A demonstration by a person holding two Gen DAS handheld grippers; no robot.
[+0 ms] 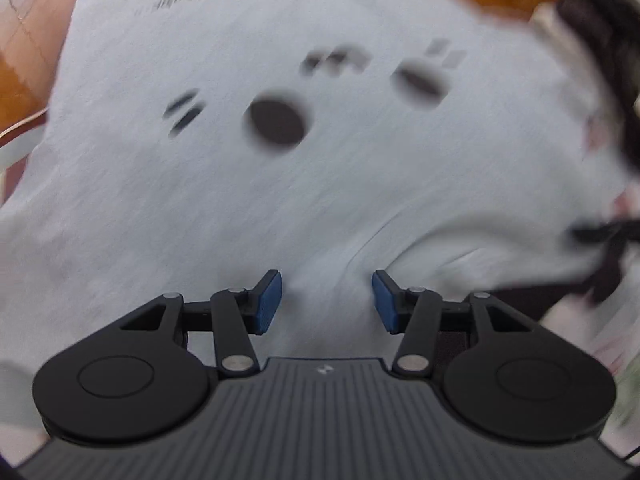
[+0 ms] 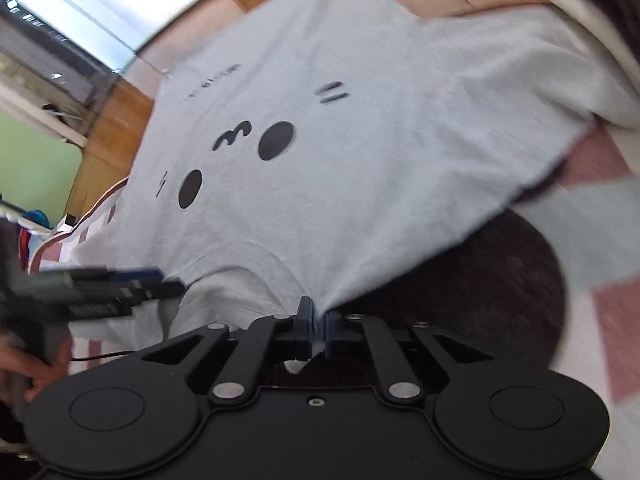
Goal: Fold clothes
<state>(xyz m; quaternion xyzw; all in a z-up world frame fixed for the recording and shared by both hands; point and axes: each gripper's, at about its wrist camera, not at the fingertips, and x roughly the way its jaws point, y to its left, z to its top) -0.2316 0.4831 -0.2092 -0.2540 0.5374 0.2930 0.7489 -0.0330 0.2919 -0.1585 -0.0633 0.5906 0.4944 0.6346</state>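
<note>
Two views: left wrist, the left gripper hangs half-open and empty over the grey T-shirt, collar at 5 o'clock; right wrist, the right gripper pinches the shoulder hem, so the left should clamp likewise before lifting.

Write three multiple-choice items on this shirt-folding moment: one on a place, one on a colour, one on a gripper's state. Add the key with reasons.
1. Where does the right gripper grip the T-shirt?
A. at its near edge, beside the collar
B. at its far hem
C. on the dark dots

2. What colour is the T-shirt?
A. red
B. light grey
C. black

3. How do the left gripper's jaws stand?
A. shut on the cloth
B. apart over the cloth
C. shut on a cable

Key: 1 A, the fabric bunches between the closed blue pads by the collar; 2 B, pale grey cloth with dark print; 3 B, a wide gap shows between its pads.
</note>
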